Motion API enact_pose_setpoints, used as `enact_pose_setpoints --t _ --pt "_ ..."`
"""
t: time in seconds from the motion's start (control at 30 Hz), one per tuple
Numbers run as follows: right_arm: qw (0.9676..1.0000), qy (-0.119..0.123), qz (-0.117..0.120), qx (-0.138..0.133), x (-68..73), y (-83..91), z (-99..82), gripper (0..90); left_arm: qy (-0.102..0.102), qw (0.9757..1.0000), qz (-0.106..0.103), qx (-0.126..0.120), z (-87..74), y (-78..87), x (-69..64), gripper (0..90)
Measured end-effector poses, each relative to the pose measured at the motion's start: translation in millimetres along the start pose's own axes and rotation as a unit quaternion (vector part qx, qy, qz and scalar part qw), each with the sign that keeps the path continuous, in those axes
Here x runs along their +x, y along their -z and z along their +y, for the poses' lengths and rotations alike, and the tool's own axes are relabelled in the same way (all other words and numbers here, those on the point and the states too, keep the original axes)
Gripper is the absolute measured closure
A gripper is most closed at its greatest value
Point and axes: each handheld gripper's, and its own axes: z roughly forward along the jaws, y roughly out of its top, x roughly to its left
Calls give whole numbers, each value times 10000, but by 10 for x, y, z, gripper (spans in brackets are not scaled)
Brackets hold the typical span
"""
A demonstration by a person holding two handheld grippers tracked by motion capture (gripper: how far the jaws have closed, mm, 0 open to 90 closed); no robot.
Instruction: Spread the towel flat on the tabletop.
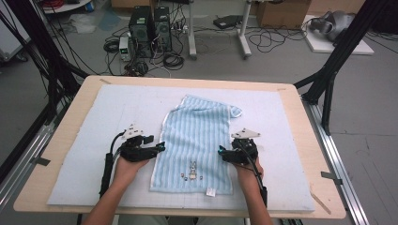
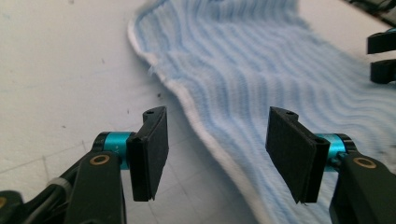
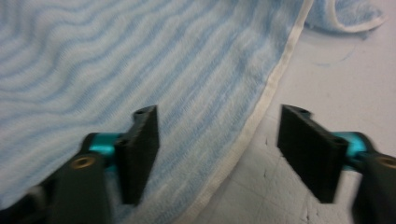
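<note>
A light blue striped towel (image 1: pixel 197 140) lies flat in the middle of the pale blue mat (image 1: pixel 84 140), with a small rabbit print near its front end and its far right corner folded over. My left gripper (image 1: pixel 162 147) sits at the towel's left edge, open, its jaws straddling the white hem (image 2: pixel 210 140) without pressing it. My right gripper (image 1: pixel 220 151) is at the towel's right edge, also open, with the hem (image 3: pixel 252 126) running between its jaws. The left gripper view also catches the right gripper's black fingertips (image 2: pixel 383 58) across the towel.
The mat covers most of a wooden table (image 1: pixel 300 126). Black frame posts (image 1: pixel 328 89) stand at both sides. Behind the table, computer towers (image 1: pixel 150 28), cables and cardboard boxes sit on the floor.
</note>
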Motion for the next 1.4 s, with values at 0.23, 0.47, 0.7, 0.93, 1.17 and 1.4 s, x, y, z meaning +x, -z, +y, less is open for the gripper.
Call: enact_pose_setpoints --t 0.23,0.47,0.7,0.93,1.17,1.4 --pt "9993 288 200 120 36 -84 26 815 -537 9972 324 399 52 -145 -121 804" --pt "9995 243 -119 133 -47 -203 140 850 94 9986 484 197 108 -210 -7 864" --pt "9993 71 -369 77 -109 -279 203 800 141 9985 527 -4 117 -177 47 813" --pt "9991 -54 -261 -321 -131 -51 171 529 35 9995 323 -38 115 -35 22 516" --pt "9984 91 10 -555 -129 262 114 438 96 9997 117 -171 18 202 21 458" --pt "9984 181 122 -514 -25 499 -124 451 -131 9996 -237 -81 -129 322 -131 456"
